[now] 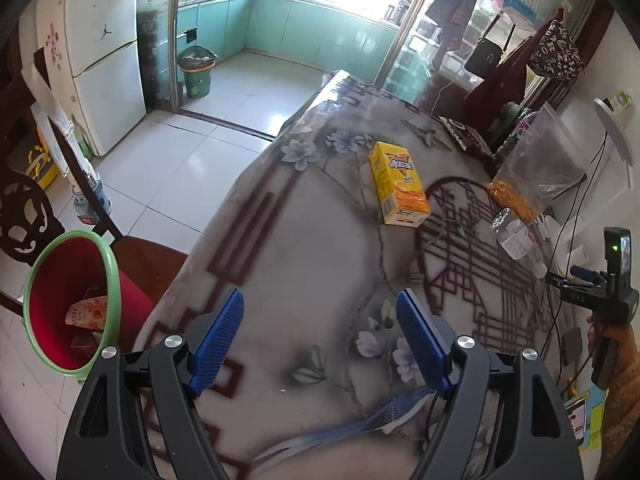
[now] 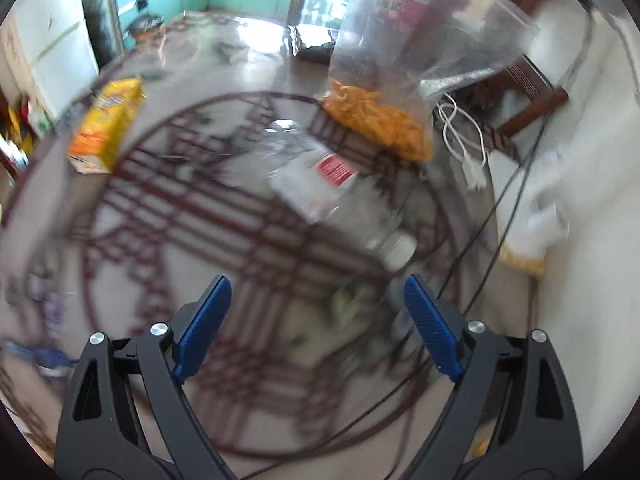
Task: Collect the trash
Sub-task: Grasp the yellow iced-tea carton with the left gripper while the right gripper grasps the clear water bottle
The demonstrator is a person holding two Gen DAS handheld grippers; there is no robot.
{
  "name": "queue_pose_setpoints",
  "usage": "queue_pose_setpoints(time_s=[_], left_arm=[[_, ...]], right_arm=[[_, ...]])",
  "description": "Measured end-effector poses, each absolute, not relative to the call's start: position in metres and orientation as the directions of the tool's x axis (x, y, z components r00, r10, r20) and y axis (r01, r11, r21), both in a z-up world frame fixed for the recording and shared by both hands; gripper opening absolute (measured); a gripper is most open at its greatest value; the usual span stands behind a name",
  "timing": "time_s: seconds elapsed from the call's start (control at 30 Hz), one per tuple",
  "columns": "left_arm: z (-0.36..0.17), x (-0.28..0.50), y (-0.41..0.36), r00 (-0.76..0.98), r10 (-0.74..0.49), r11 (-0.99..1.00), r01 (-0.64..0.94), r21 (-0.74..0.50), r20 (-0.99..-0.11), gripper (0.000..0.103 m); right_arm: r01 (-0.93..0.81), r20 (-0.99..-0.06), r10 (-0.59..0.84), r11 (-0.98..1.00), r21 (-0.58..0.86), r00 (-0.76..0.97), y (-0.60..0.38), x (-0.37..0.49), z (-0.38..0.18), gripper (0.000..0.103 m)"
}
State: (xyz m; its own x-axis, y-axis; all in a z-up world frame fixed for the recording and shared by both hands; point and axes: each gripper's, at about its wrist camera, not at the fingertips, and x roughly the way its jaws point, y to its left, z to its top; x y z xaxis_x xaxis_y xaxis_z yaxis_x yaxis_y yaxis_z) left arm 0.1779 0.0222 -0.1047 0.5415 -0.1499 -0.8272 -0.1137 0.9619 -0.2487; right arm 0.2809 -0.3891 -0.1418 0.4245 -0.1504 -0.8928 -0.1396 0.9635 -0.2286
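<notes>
A red plastic bin with a green rim (image 1: 42, 280) stood on the floor at eight o'clock in the left wrist view, beside the tabletop; a pink printed wrapper (image 1: 86, 314) lay inside it. A clear plastic bag (image 2: 416, 40) at one o'clock in the right wrist view held orange snack pieces (image 2: 380, 120) in its bottom. A crushed clear plastic bottle with a red-and-white label (image 2: 332, 192) lay on its side near the bag, its white cap pointing toward the right claw (image 2: 316, 312), which was spread wide and held nothing. The left claw (image 1: 320, 336) was likewise spread and empty above the floral-patterned tabletop (image 1: 300, 260). A yellow cardboard snack box (image 1: 398, 182) lay flat at one o'clock. Beyond, a white refrigerator (image 1: 104, 52) stood at eleven o'clock beside a kitchen with teal cabinets (image 1: 300, 28).
</notes>
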Motion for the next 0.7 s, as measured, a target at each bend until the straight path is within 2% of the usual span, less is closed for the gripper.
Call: queue_pose_setpoints(time_s=[0.23,0.37,0.43,0.5,0.57,0.7], left_arm=[[-0.077,0.218,-0.023,0.582,-0.11,0.975,-0.095,-0.201,-0.805,0.076],[-0.08,0.262,-0.05,0.57,-0.091,0.982,-0.086,-0.17,-0.816,0.076],[-0.086,0.283,-0.062,0.567,-0.089,0.982,-0.086,-0.166,-0.819,0.076],[-0.098,0.308,-0.077,0.554,-0.076,0.986,-0.084,-0.147,-0.829,0.076],[-0.112,0.33,-0.089,0.54,-0.069,0.987,-0.088,-0.137,-0.839,0.076],[-0.143,0.364,-0.1,0.516,-0.035,0.982,-0.139,-0.124,-0.856,0.076]], right_arm=[[-0.266,-0.926,-0.145,0.932,-0.246,0.349,-0.405,0.351,-0.18,0.092],[-0.3,-0.942,-0.114,0.93,-0.212,0.315,-0.402,0.374,-0.198,0.092],[-0.319,-0.947,-0.109,0.924,-0.208,0.302,-0.398,0.379,-0.206,0.081],[-0.33,-0.952,-0.102,0.923,-0.199,0.29,-0.395,0.379,-0.215,0.061],[-0.298,-0.95,-0.079,0.939,-0.172,0.301,-0.396,0.375,-0.215,0.05],[-0.136,-0.931,0.076,0.99,0.029,0.357,-0.411,0.348,-0.199,0.05]])
